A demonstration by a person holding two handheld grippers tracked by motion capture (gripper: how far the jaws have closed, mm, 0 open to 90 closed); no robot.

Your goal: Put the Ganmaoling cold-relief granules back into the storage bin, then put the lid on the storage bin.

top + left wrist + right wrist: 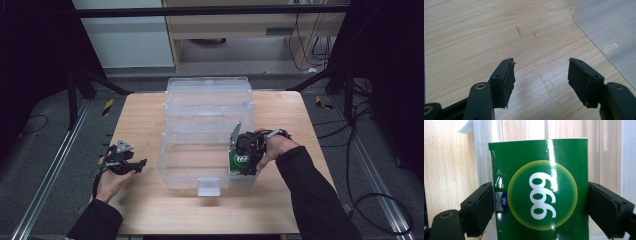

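Note:
My right gripper (246,156) is shut on a green carton (241,160) printed with "999". It holds the carton at the front right corner of a clear plastic bin (175,170). In the right gripper view the carton (541,195) sits between both pads (482,207), with the bin's clear wall (480,150) behind it. I cannot tell whether the carton is inside the wall or over it. To the left of the bin, my left gripper (140,164) is open and low over the bare wood. Nothing is between its jaws (540,72).
The bin rises in clear stepped tiers (209,100) toward the far edge, and a small handle tab (208,186) sticks out at its front. A rounded clear corner (609,32) lies just right of the left gripper. The wooden table (145,210) ends at dark floor and metal rails.

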